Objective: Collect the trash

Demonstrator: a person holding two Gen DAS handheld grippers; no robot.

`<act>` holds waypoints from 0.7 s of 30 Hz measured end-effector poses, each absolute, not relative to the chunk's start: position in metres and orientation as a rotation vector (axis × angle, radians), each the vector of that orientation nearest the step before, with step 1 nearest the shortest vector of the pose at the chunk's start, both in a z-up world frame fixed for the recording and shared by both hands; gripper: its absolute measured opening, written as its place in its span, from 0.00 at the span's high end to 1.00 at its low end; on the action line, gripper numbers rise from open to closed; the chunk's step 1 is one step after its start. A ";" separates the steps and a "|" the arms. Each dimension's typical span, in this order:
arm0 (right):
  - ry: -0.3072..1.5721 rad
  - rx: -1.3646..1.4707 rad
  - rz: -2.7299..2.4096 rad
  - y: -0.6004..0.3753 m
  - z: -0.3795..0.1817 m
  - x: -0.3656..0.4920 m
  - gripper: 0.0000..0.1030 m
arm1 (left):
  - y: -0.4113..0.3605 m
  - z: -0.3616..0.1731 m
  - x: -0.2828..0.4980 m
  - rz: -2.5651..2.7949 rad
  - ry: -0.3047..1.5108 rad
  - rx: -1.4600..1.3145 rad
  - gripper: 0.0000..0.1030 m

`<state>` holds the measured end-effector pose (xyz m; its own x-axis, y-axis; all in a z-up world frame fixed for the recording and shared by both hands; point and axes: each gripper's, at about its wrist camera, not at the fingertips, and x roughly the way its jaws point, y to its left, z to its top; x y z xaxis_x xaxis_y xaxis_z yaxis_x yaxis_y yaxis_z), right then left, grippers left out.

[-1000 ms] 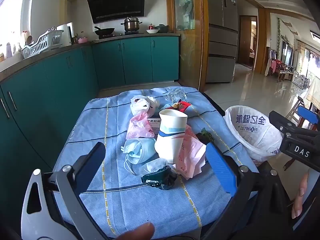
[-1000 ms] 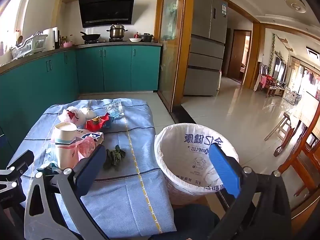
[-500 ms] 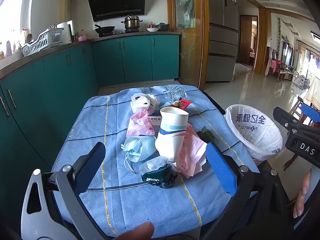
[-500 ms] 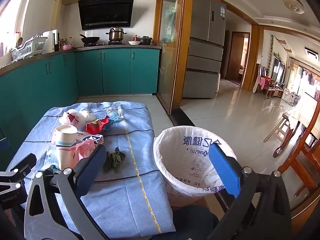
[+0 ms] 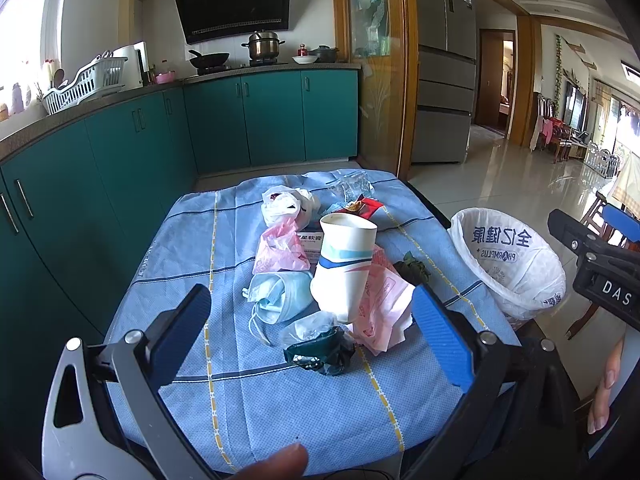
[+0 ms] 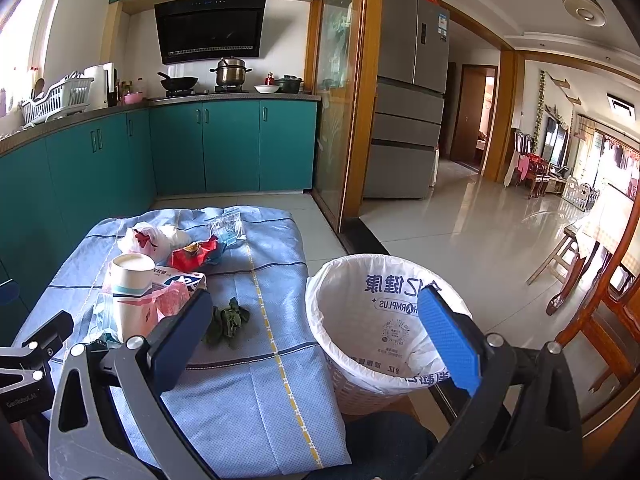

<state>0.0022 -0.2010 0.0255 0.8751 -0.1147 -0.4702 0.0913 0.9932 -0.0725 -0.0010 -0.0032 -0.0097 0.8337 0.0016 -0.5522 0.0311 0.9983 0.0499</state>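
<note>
Trash lies in a pile on a table with a blue cloth [image 5: 192,248]: a white paper cup [image 5: 343,268], pink plastic bags [image 5: 280,250], a blue face mask [image 5: 276,298], a dark green wrapper [image 5: 320,350], a white bag [image 5: 286,206], a red wrapper [image 6: 194,254] and wilted green leaves [image 6: 226,322]. A bin lined with a white bag [image 6: 384,320] stands at the table's right edge. My left gripper [image 5: 310,336] is open and empty in front of the pile. My right gripper [image 6: 316,336] is open and empty, near the bin.
Teal kitchen cabinets [image 5: 120,152] run along the left and back. A grey fridge [image 6: 408,120] and glass door stand beyond the table. Tiled floor [image 6: 460,220] opens to the right, with wooden chairs [image 6: 600,308] at far right.
Both grippers have drifted slightly back and up; the views shift a little. Nothing was picked up or moved on the table.
</note>
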 end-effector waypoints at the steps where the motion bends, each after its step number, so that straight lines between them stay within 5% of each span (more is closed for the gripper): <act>1: 0.493 -0.048 -0.107 -0.201 0.025 0.002 0.03 | -0.004 -0.010 -0.002 -0.016 0.585 0.058 0.03; 21: 0.483 -0.055 -0.109 -0.200 0.028 0.000 0.03 | -0.003 -0.006 -0.003 -0.016 0.589 0.059 0.03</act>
